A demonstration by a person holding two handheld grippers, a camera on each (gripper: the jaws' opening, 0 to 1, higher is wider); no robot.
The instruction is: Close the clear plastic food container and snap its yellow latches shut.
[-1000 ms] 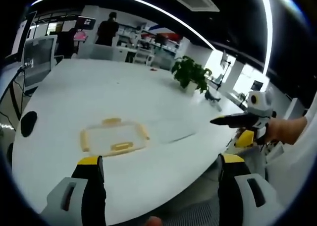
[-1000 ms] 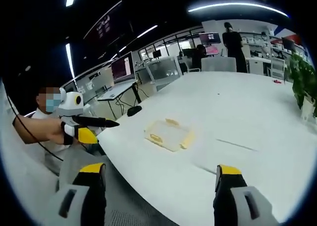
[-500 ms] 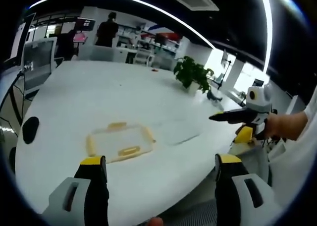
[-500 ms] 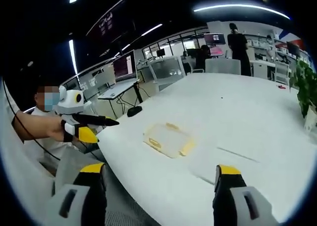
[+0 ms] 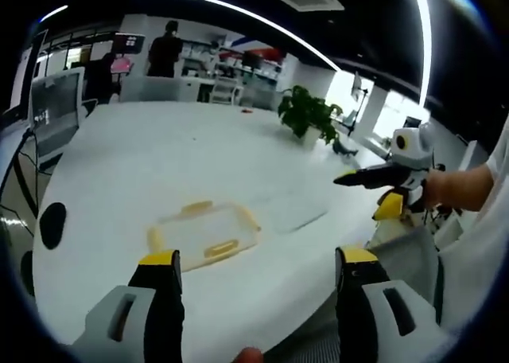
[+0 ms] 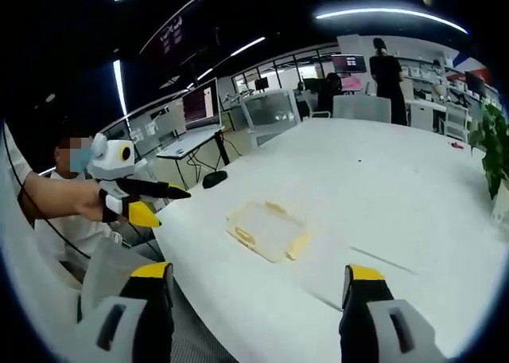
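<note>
A clear plastic food container (image 5: 205,232) with yellow latches lies flat on the white table (image 5: 159,156), near its front edge; it also appears as the container (image 6: 266,229) in the right gripper view. My left gripper (image 5: 253,269) is open, hovering short of the container with nothing between its jaws. My right gripper (image 6: 256,283) is open too, off the table edge. The right gripper (image 5: 390,180) shows at the right of the left gripper view, held by a hand. The left gripper (image 6: 131,196) shows at the left of the right gripper view.
A potted plant (image 5: 308,120) stands at the table's far side. A dark round object (image 5: 52,224) lies at the table's left edge. Chairs (image 6: 274,108), desks with monitors and standing people (image 5: 165,48) fill the office behind.
Both views have drifted slightly closer to the table; the container sits a little lower and nearer the jaws. The container itself has not moved. Both grippers stay open.
</note>
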